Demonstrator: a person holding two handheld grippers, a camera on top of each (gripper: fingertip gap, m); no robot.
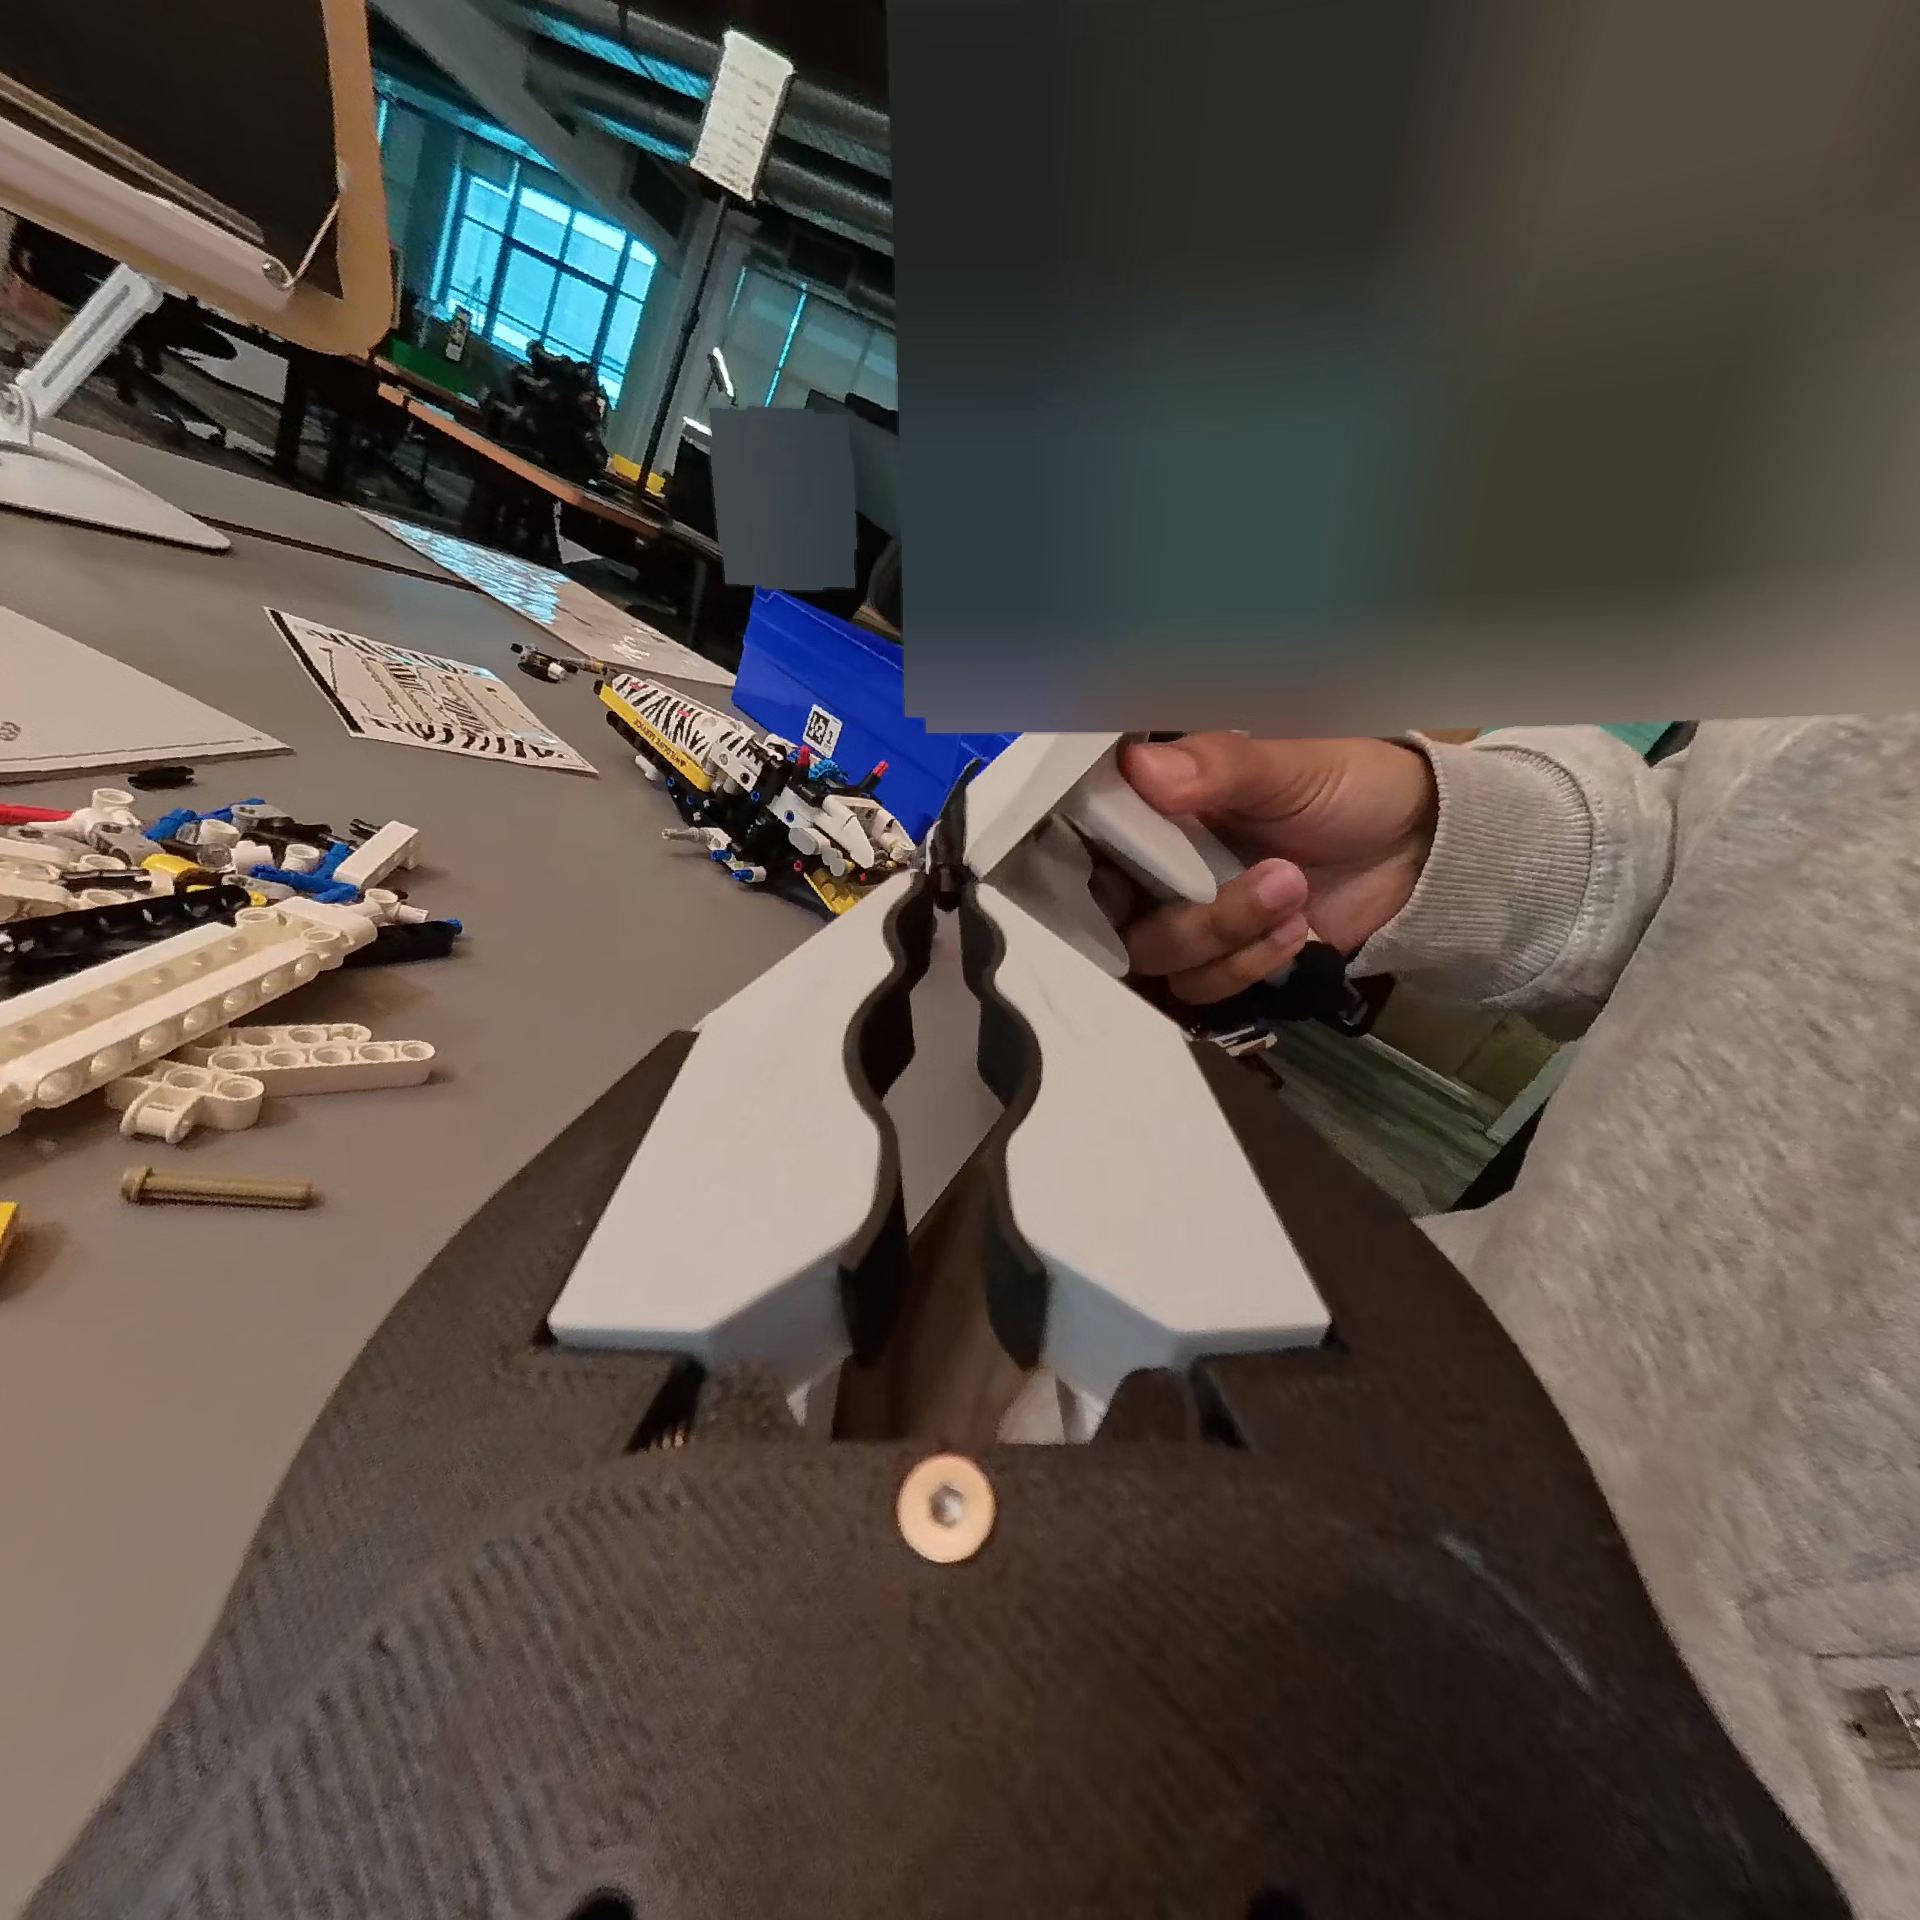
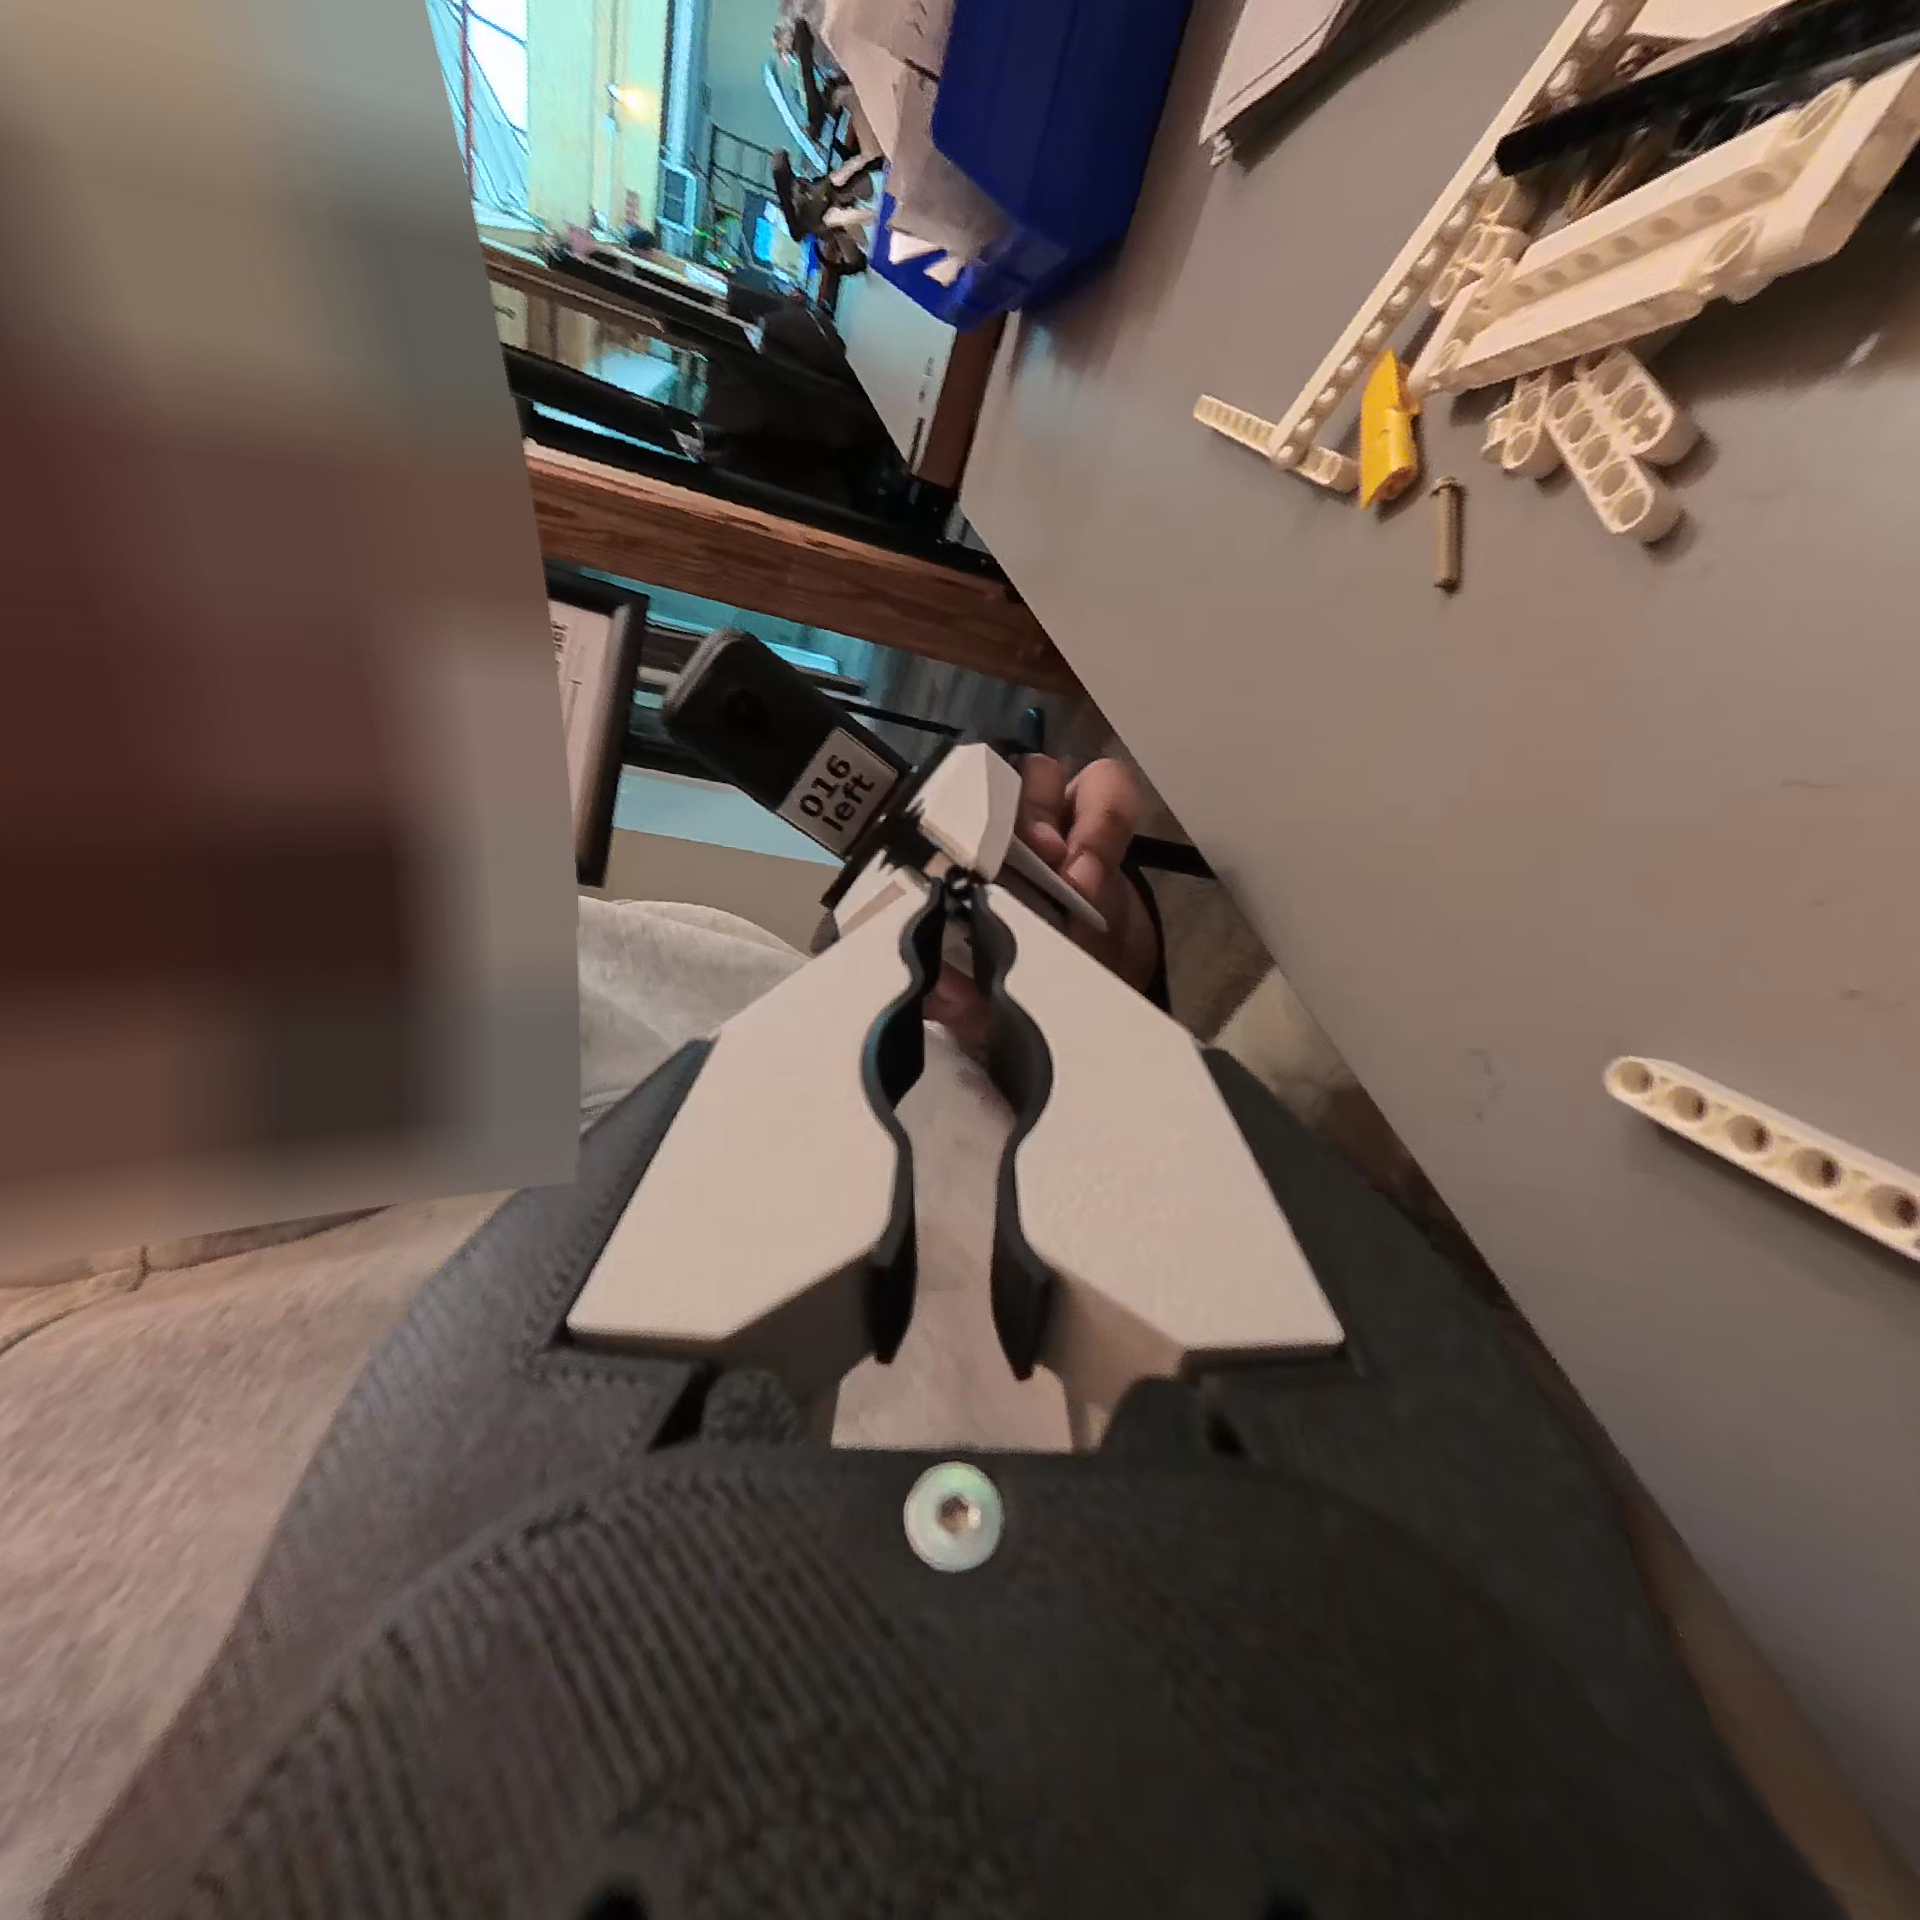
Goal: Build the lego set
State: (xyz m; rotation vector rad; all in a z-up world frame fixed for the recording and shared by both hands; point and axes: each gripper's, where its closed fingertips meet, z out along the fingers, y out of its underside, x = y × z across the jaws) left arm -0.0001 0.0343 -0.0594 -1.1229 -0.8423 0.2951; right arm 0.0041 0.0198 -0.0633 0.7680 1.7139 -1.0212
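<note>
My left gripper (image 1: 945, 885) is shut, its tips pinching a small black lego part (image 1: 945, 868) held in the air off the table edge. My right gripper (image 2: 956, 914) is shut on the same small black part (image 2: 953, 896). The two grippers meet tip to tip; whether the part is one piece or two joined ones I cannot tell. The right gripper shows in the left wrist view (image 1: 1039, 800), held by a hand (image 1: 1278, 862). The left gripper shows in the right wrist view (image 2: 971, 816). A partly built striped white, black and yellow model (image 1: 748, 779) lies on the grey table (image 1: 540, 935).
A pile of loose white, black and blue parts (image 1: 166, 914) lies left, with a tan pin (image 1: 218, 1188) nearby. A sticker sheet (image 1: 426, 691) and a blue bin (image 1: 831, 675) sit behind. In the right wrist view, white beams (image 2: 1662, 270), a yellow piece (image 2: 1387, 431) and a lone white beam (image 2: 1766, 1153) lie on the table. My left and right fingertips are right by each other.
</note>
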